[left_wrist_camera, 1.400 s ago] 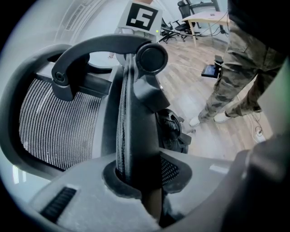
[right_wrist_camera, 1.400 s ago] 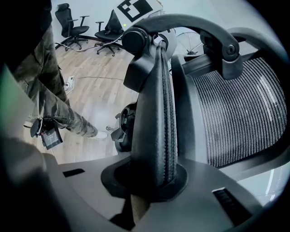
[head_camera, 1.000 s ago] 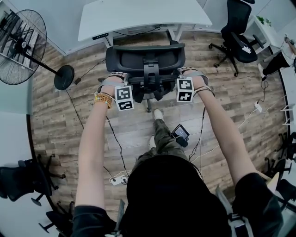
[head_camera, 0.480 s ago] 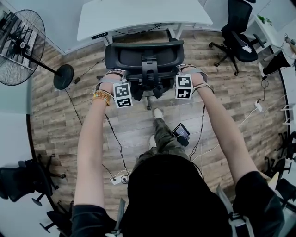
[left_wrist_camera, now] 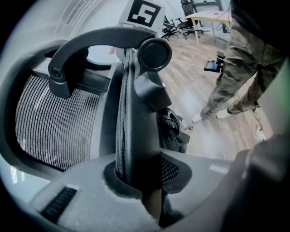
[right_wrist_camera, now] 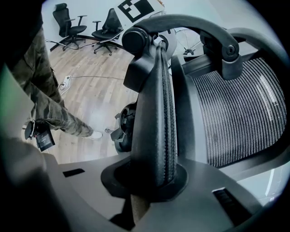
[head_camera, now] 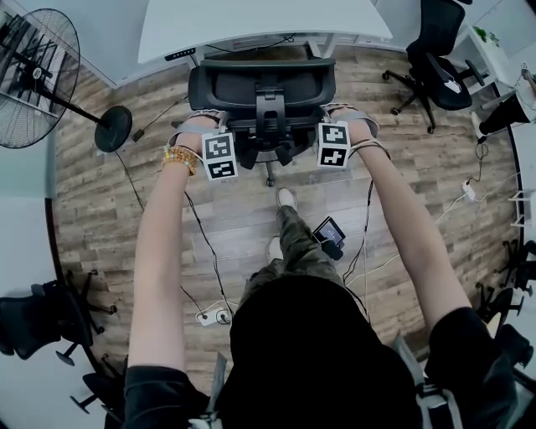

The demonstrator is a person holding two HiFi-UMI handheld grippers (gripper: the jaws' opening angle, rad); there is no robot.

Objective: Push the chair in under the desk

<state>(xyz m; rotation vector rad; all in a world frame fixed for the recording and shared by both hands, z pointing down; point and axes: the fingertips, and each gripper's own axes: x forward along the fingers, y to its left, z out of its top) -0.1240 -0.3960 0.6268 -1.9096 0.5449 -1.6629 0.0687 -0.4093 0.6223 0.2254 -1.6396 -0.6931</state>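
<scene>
A black mesh-backed office chair (head_camera: 261, 90) stands on the wood floor with its seat toward the white desk (head_camera: 251, 21) at the top of the head view. My left gripper (head_camera: 203, 124) is shut on the left edge of the backrest, and my right gripper (head_camera: 337, 117) is shut on the right edge. In the left gripper view the backrest's rim (left_wrist_camera: 136, 127) runs up between the jaws of that gripper (left_wrist_camera: 141, 181). The right gripper view shows the other rim (right_wrist_camera: 155, 113) clamped by the right gripper (right_wrist_camera: 149, 181). The seat is hidden behind the backrest.
A standing fan (head_camera: 38, 75) with a round base (head_camera: 113, 127) is at the left. Other black office chairs stand at the upper right (head_camera: 435, 54) and lower left (head_camera: 38, 323). Cables and a power strip (head_camera: 211, 317) lie on the floor near the person's feet.
The chair has rolled toward the desk, and both grippers went with it, still holding the backrest edges. The person has stepped forward behind it.
</scene>
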